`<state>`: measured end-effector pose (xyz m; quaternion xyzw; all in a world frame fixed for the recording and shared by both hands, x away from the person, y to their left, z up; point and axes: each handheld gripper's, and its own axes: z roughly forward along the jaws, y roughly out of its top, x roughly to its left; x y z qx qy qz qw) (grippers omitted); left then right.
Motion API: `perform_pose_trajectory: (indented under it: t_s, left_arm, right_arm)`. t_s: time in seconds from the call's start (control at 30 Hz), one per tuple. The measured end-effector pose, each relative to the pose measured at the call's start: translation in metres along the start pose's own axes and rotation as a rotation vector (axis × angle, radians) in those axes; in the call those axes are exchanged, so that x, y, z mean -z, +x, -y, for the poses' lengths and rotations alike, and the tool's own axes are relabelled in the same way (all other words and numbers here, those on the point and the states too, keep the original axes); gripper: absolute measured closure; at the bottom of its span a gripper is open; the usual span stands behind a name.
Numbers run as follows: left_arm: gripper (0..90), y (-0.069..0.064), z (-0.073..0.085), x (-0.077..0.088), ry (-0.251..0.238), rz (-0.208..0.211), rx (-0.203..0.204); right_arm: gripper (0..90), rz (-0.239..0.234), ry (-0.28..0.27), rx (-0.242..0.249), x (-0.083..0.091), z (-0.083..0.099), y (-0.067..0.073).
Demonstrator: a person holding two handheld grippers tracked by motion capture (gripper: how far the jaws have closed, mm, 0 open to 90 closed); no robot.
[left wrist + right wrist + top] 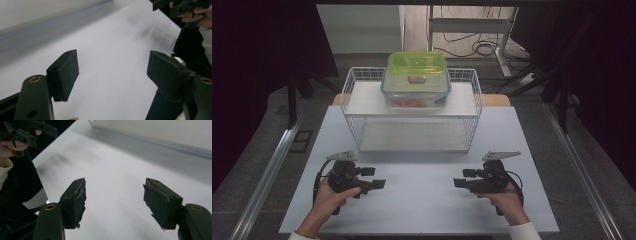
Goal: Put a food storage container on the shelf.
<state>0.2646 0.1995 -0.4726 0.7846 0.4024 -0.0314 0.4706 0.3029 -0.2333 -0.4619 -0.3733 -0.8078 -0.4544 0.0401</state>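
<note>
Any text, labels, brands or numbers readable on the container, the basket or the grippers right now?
None readable: the lidded container, wire basket, table, left gripper and right gripper show no legible print or markings.

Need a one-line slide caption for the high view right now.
Both hands rest low on the table, left gripper and right gripper open and empty, facing each other before the wire basket holding a green-lidded container.

Left gripper (379, 184) and right gripper (458, 183): each hand-held low, pointing inward at one another, jaws apart, nothing between.
</note>
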Motion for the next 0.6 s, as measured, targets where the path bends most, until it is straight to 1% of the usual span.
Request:
perform_pose_trajectory:
  t_s: [0.03, 0.17, 0.4, 0.5, 0.6]
  left_arm:
    - [25.2, 0.0, 0.0004, -0.0012, 0.008, -0.001, -0.001]
    - [25.2, 0.0005, 0.0005, -0.003, 0.013, -0.001, -0.004]
    - [25.1, 0.0015, 0.0007, -0.0015, 0.01, -0.002, 0.0]
    - [24.5, 0.0019, 0.0007, -0.001, 0.016, -0.003, 0.002]
    - [24.4, 0.0035, 0.0005, 0.0009, 0.011, 0.001, 0.008]
  right_arm:
    - [34.2, 0.001, 0.003, -0.005, -0.0013, 0.0008, -0.0008]
    - [34.0, 0.013, 0.015, -0.002, -0.0044, 0.0021, -0.0026]
    - [33.8, 0.017, 0.007, -0.013, -0.0038, 0.0028, -0.0049]
    - [32.9, 0.018, 0.004, -0.014, -0.0032, 0.0037, -0.0054]
    - [32.6, 0.018, 0.004, -0.018, -0.0028, 0.0044, -0.006]
